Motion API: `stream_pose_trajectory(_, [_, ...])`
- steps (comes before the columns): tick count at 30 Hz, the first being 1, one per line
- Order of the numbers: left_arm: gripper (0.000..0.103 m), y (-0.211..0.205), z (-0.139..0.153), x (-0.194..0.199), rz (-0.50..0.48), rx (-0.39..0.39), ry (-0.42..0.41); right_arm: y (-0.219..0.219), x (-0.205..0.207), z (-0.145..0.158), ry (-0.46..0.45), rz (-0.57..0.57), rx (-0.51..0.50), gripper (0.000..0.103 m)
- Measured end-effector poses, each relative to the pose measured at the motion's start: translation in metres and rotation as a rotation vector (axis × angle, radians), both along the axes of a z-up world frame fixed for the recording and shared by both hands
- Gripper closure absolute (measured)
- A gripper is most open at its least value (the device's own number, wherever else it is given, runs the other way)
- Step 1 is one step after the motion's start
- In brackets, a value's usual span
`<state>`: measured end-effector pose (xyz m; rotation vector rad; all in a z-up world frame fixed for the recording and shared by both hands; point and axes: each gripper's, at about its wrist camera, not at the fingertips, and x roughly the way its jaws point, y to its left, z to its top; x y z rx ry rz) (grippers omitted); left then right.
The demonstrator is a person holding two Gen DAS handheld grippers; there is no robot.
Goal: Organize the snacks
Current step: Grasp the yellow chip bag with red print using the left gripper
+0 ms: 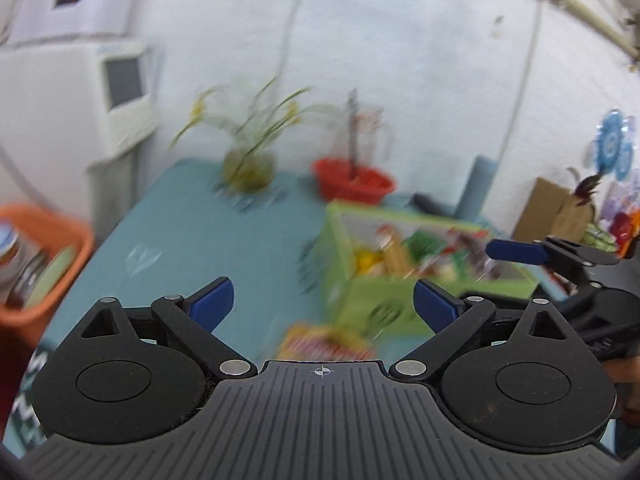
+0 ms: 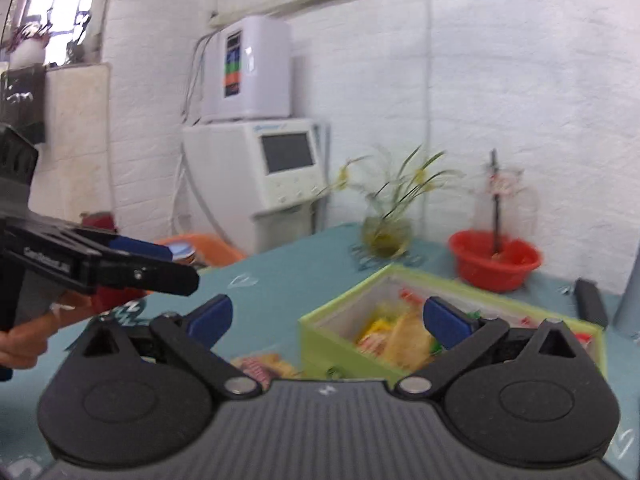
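Observation:
A light green box (image 1: 340,268) stands on the teal table (image 1: 192,232) and holds several bright snack packets (image 1: 404,256); it also shows in the right wrist view (image 2: 332,340). One yellow and red snack packet (image 1: 324,340) lies on the table in front of the box, also seen in the right wrist view (image 2: 264,364). My left gripper (image 1: 324,304) is open and empty above that packet. My right gripper (image 2: 326,316) is open and empty above the box's near corner. Each gripper shows in the other's view, the right one (image 1: 516,252) and the left one (image 2: 140,256). The left view is blurred.
A red basket (image 2: 494,260) and a glass vase with grass stems (image 2: 386,232) stand at the table's far side by the white wall. An orange tub (image 1: 44,264) with jars sits off the table's left edge. White machines (image 2: 276,168) stand in the corner.

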<state>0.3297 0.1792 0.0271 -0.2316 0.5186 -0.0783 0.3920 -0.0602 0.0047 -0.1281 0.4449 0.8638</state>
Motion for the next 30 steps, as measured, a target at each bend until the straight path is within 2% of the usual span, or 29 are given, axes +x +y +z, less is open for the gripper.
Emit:
stream_pose_trajectory(3, [0.023, 0.024, -0.032, -0.005, 0.012, -0.064, 0.098, 0.041, -0.031, -0.03, 0.129, 0.106, -0.072, 0.0])
stream_pose_trajectory(6, [0.033, 0.033, -0.051, 0.001, -0.057, -0.142, 0.164, 0.073, -0.058, -0.056, 0.208, 0.157, -0.116, 0.001])
stream_pose_trajectory(8, [0.054, 0.032, -0.062, 0.014, -0.089, -0.162, 0.233, 0.088, -0.062, -0.068, 0.248, 0.14, -0.131, 0.001])
stream_pose_trajectory(11, [0.068, 0.029, -0.077, 0.027, -0.143, -0.197, 0.318, 0.104, -0.06, -0.079, 0.243, 0.085, -0.15, 0.001])
stream_pose_trajectory(14, [0.079, 0.023, -0.085, 0.026, -0.186, -0.227, 0.354, 0.107, -0.061, -0.082, 0.233, 0.046, -0.148, 0.001])
stream_pose_trajectory(16, [0.086, 0.016, -0.085, 0.016, -0.2, -0.241, 0.36, 0.102, -0.069, -0.081, 0.237, 0.059, -0.145, 0.001])
stream_pose_trajectory(19, [0.085, -0.004, -0.084, -0.007, -0.217, -0.234, 0.357, 0.08, -0.091, -0.077, 0.244, 0.061, -0.144, 0.001])
stream_pose_trajectory(25, [0.083, -0.071, -0.087, -0.051, -0.286, -0.267, 0.361, 0.007, -0.144, -0.078, 0.272, -0.042, -0.116, 0.001])
stream_pose_trajectory(30, [0.076, -0.137, -0.083, -0.068, -0.355, -0.195, 0.34, -0.05, -0.173, -0.079, 0.285, -0.171, -0.09, 0.001])
